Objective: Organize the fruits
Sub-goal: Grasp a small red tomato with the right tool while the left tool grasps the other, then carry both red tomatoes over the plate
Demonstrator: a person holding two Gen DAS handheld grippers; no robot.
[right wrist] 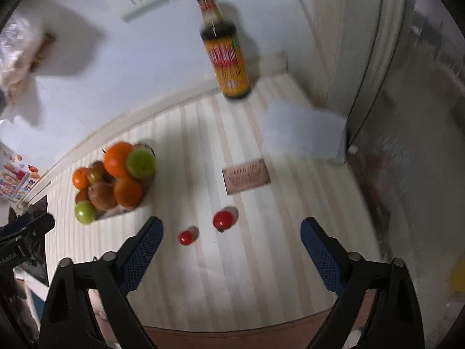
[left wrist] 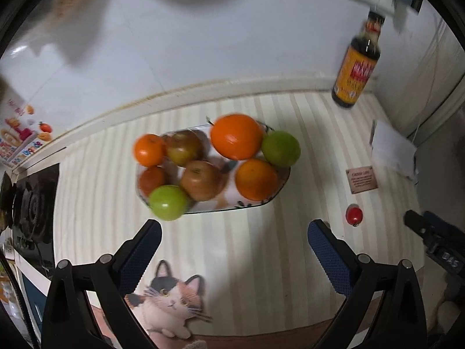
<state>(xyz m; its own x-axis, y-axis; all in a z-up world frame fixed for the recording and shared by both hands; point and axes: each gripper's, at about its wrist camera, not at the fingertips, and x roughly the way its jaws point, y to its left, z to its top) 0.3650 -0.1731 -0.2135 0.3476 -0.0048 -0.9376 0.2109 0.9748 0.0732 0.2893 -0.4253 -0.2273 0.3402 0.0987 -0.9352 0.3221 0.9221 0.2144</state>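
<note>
A glass plate (left wrist: 279, 193) on the striped counter holds several oranges, green fruits and brownish apples; it also shows in the right wrist view (right wrist: 107, 216). My left gripper (left wrist: 234, 232) is open and empty, just in front of the plate. My right gripper (right wrist: 231, 229) is open and empty above two small red tomatoes (right wrist: 223, 220) (right wrist: 185, 237) that lie loose on the counter between its fingers. One tomato (left wrist: 354, 215) shows right of the plate in the left wrist view, with the right gripper's tip (left wrist: 430, 229) beyond it.
A dark sauce bottle (left wrist: 356, 67) (right wrist: 228, 58) stands at the back by the wall. A white folded cloth (right wrist: 305, 132) and a small brown label (right wrist: 246, 176) lie at the right. A stove (left wrist: 32, 203) is at the left. A cat picture (left wrist: 171, 302) marks the near edge.
</note>
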